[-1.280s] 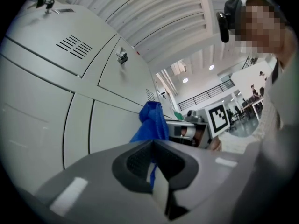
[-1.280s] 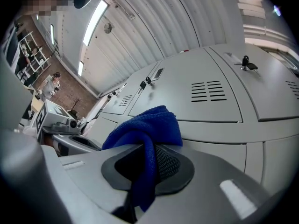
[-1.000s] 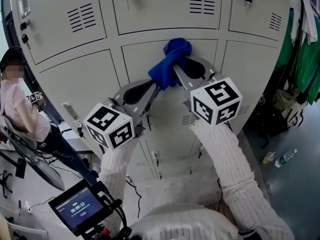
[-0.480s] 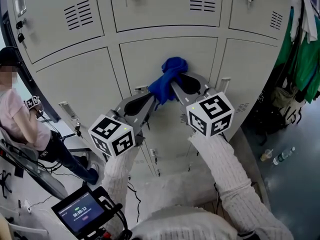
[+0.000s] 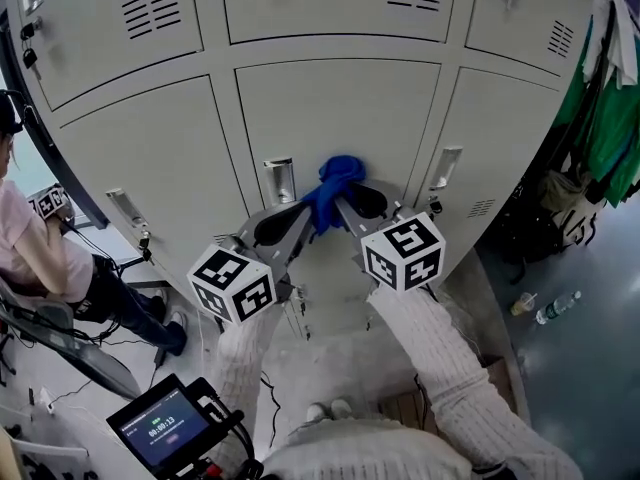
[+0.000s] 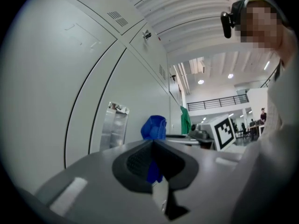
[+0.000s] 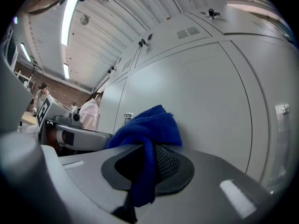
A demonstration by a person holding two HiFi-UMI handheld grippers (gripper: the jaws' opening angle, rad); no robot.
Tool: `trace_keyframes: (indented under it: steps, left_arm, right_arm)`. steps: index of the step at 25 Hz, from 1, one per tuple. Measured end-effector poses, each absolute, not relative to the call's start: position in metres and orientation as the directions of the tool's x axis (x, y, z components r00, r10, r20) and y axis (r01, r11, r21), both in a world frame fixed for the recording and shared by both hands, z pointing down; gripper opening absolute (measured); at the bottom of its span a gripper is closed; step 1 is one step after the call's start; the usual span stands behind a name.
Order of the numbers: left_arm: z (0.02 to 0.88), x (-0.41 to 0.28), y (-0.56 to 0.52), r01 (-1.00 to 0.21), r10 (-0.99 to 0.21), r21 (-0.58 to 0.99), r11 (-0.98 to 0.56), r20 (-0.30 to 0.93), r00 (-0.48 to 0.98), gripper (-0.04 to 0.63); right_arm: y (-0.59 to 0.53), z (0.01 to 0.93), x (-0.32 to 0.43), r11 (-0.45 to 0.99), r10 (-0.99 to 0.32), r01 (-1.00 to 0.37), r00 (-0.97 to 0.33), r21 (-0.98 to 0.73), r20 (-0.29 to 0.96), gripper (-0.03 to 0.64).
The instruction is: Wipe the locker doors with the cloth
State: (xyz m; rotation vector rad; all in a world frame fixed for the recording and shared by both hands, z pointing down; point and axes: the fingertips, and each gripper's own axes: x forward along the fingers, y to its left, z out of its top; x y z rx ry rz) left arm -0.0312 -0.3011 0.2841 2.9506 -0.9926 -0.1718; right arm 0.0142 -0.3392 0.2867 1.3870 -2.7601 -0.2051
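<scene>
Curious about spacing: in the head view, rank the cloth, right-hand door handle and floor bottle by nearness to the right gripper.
1. Cloth, clamped in the right gripper.
2. Handle, on the door to its right.
3. Bottle, on the floor, far right.

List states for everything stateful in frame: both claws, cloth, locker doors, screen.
left claw: shut on the cloth
right claw: shut on the cloth
cloth: bunched, pinched by both claws, held against the middle door low down
locker doors: all those in view shut
screen: on, readout showing
</scene>
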Motion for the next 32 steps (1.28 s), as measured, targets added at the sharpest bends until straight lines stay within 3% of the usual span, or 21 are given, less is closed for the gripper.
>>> trace_keyframes:
  steps: [20,32]
  left_arm:
    - [0.383,-0.024,-0.29,-0.612,-0.612,0.188,-0.768,0.069,0.788,0.006]
    - [0.369,-0.017,-0.291,-0.607,-0.608,0.184,-0.773,0.053,0.792,0.006]
  right_arm:
    - [-0.345,0.427,0.014,0.57,-0.805,-0.822,-0.554,0.014,0.214,0.052]
    - [-0.342,0.425,0.019,0.567,-0.802,-0.824,-0.555,-0.007,0.221,0.052]
